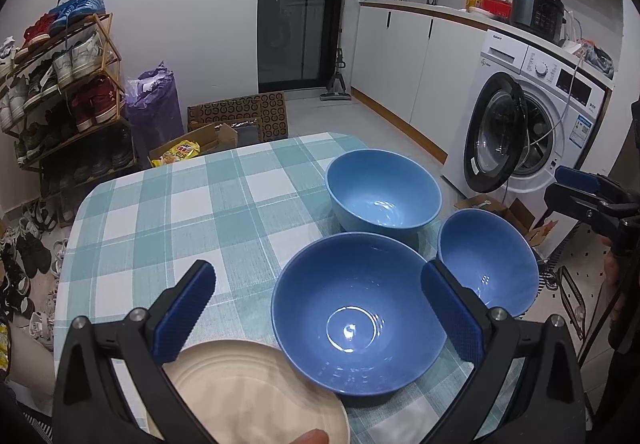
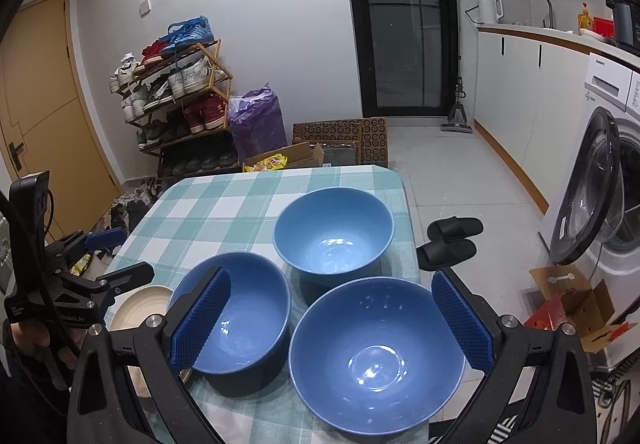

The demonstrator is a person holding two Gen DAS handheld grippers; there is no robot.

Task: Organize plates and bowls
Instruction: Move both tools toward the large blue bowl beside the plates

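You had three blue bowls and one cream plate [image 1: 248, 392] on the checked tablecloth [image 1: 160, 212].

Left claw [image 1: 320, 312]: spread wide, holding nothing, approx. over the dark blue bowl [image 1: 358, 328] and plate edge. Plate sat at the table's near edge, just left of that bowl.

Right claw [image 2: 332, 328]: also spread wide, empty, w/ fingers either side of the second dark blue bowl [image 2: 376, 356], no contact seen.

Light blue bowl [image 1: 383, 193] stood behind the other two, toward the far side. All three bowls upright, near each other, not stacked. Washing machine [image 1: 536, 124] door stood open, right of table.
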